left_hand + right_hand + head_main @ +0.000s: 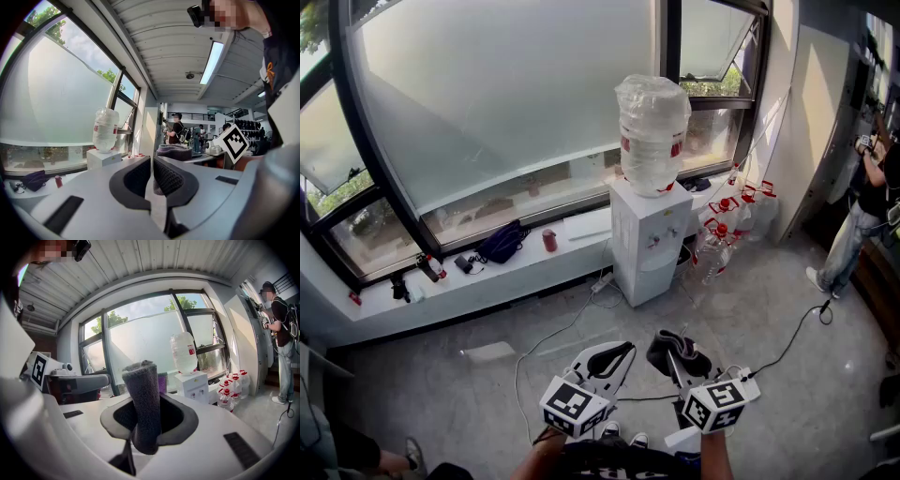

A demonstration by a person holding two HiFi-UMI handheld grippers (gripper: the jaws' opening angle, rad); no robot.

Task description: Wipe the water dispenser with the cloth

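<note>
Right gripper (680, 362): jaws clamped on a dark grey cloth (144, 404), which stands up out of the pads as a rolled wad, upper end free. Left gripper (152, 177): pads drawn together to a thin slit, nothing between them, carried level with the right one and just beside it. Both are held low in front of the person, well apart from the work. The water dispenser (649, 240) stands straight ahead across bare floor (769, 309), against the window ledge (487, 267). It is a white upright cabinet, long axis vertical, tap face turned toward the person, with an inverted plastic-wrapped bottle (652, 131) on top. In the head view it lines up roughly between the two grippers; in the right gripper view it sits a little right of the cloth. Spare bottles (733, 223) crowd its right flank, and a cable (572, 328) trails on the floor to its left. Judgement: the cloth hand must close the gap forward, and the approach looks clearest to the front face and top.
</note>
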